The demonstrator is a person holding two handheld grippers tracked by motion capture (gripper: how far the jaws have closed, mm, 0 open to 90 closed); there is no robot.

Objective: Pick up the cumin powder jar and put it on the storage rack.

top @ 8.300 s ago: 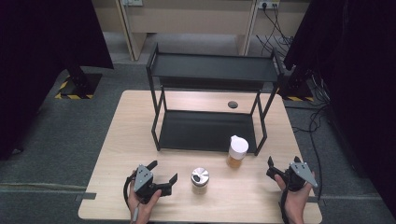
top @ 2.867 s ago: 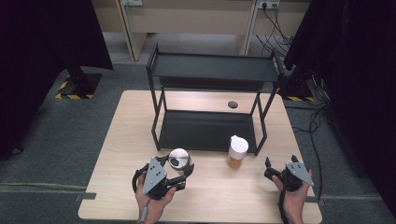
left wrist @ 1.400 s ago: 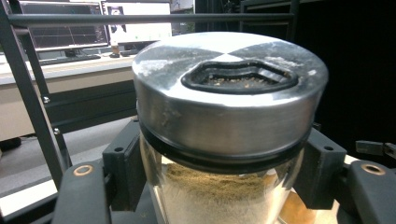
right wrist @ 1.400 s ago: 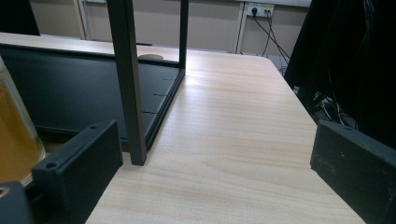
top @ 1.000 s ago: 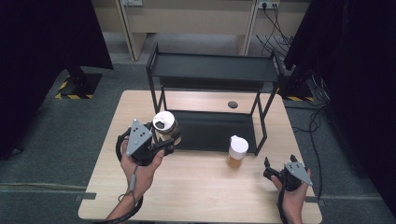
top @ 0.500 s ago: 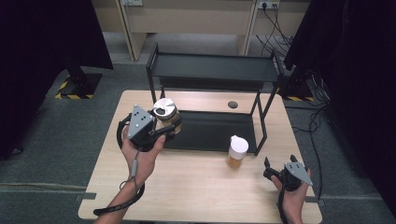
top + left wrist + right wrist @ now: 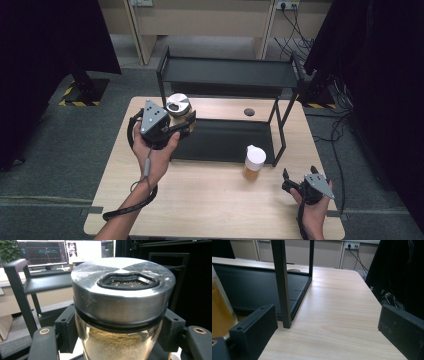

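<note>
Glass jar with metal lid, part-filled with tan powder, held upright above the surface near its far-left corner, beside the black 2-tier rack. Left gripper: fingers clamped on the jar. Right gripper, near-right corner: fingers apart, empty. White-capped bottle stands between.

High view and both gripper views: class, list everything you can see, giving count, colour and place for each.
Table: one, light wood, centre of the high view.
Shelf rack: one, black, two tiers, at the table's far side.
Metal-lidded jar: one, silver lid, clear glass with tan powder, held above the rack's left end.
White-capped jar: one, amber contents, on the table in front of the rack.
Monitors: two, lit, background of the left gripper view.
Left claw: black, shut on the metal-lidded jar.
Right claw: black, open, over the table's near right corner.
</note>
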